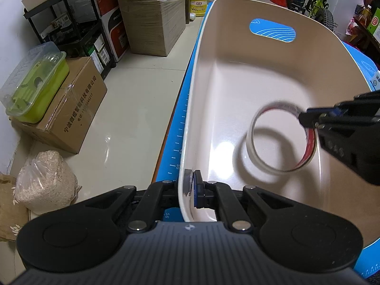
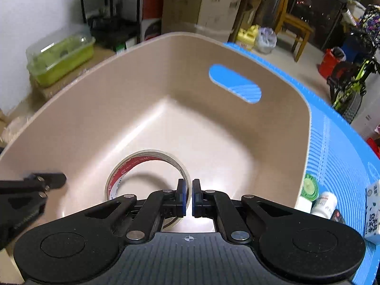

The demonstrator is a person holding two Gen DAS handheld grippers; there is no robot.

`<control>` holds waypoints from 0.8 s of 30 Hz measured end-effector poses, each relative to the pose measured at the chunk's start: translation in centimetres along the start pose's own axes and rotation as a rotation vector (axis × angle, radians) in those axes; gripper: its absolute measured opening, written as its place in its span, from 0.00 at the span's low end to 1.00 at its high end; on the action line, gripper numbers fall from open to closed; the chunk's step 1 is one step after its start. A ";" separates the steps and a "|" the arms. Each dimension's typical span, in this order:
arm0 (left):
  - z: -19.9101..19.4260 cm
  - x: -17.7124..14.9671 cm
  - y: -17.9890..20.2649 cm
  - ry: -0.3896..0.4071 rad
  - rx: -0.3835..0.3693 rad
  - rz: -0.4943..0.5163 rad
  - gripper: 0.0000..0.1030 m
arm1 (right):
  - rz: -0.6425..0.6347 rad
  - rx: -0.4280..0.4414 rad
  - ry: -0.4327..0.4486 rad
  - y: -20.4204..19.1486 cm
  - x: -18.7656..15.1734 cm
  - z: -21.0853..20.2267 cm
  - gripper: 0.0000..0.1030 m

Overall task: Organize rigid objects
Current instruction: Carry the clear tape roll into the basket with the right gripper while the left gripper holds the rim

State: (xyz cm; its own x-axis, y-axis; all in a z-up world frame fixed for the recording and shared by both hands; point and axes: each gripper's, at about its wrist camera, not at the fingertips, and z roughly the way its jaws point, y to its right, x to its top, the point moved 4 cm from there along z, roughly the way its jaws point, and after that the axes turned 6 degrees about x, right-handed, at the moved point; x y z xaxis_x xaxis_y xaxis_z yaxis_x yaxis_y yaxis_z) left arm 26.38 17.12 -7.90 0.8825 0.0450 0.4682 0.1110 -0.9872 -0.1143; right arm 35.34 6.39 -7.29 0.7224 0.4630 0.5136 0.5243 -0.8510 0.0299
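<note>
A beige plastic bin [image 1: 201, 71] stands on a blue mat [image 1: 177, 128]. My left gripper [image 1: 192, 185] is shut on the bin's near left wall, one pad on each side of the rim. Reaching in from the right, my right gripper [image 1: 306, 120] is shut on a roll of tape [image 1: 251, 142]. The right wrist view shows that gripper [image 2: 189, 196] pinching the wall of the tape roll [image 2: 142, 158], whose inner core is red. The roll hangs tilted inside the bin [image 2: 118, 95], casting a shadow on its floor. The left gripper [image 2: 57, 180] shows at that view's left edge.
Right of the bin on the mat [image 2: 332, 142] stand a green-lidded jar [image 2: 310, 186], a white bottle [image 2: 325, 204] and a small carton [image 2: 372, 211]. On the floor to the left are cardboard boxes [image 1: 71, 109], a green container with a clear lid [image 1: 35, 83] and a bag of grain [image 1: 45, 180].
</note>
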 end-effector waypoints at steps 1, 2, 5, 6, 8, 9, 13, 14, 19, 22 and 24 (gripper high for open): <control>0.0 0.0 0.0 0.001 0.001 0.002 0.07 | -0.001 -0.001 -0.015 0.0 -0.1 0.2 0.15; 0.0 0.0 0.0 0.001 0.002 0.003 0.07 | 0.000 -0.002 -0.028 0.0 -0.2 0.3 0.15; -0.1 0.1 0.0 0.001 0.002 0.003 0.07 | 0.003 -0.005 -0.037 -0.1 -0.1 0.4 0.17; -0.1 0.1 0.0 0.001 0.003 0.003 0.07 | 0.007 -0.005 -0.043 -0.1 -0.1 0.5 0.17; -0.1 0.1 0.0 0.002 0.004 0.004 0.07 | 0.016 0.005 -0.041 0.0 0.0 0.5 0.17; -0.1 0.0 0.0 0.003 0.005 0.004 0.07 | 0.021 0.010 -0.037 0.0 -0.1 0.4 0.21; -0.2 0.0 0.0 0.006 0.008 0.003 0.07 | 0.053 0.052 0.025 0.7 -0.4 -1.3 0.36; -0.2 -0.1 0.0 0.007 0.009 0.003 0.07 | 0.064 0.061 0.046 0.9 -0.6 -2.1 0.39; -0.3 -0.1 0.1 0.014 0.017 0.010 0.08 | 0.117 0.083 0.170 2.4 -1.7 -6.6 0.49; -0.3 -0.2 0.2 0.016 0.017 0.012 0.08 | 0.174 0.064 0.236 4.3 -2.9 -9.2 0.55; -0.3 -0.2 0.2 0.017 0.018 0.013 0.08 | 0.207 0.040 0.256 5.7 -4.1 -10.3 0.57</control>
State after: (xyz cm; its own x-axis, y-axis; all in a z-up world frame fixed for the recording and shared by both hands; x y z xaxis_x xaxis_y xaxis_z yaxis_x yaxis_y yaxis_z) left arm 26.07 16.89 -7.78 0.8762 0.0293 0.4811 0.1078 -0.9848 -0.1363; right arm 30.72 -2.91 -0.34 0.6809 0.1999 0.7046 0.3992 -0.9079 -0.1282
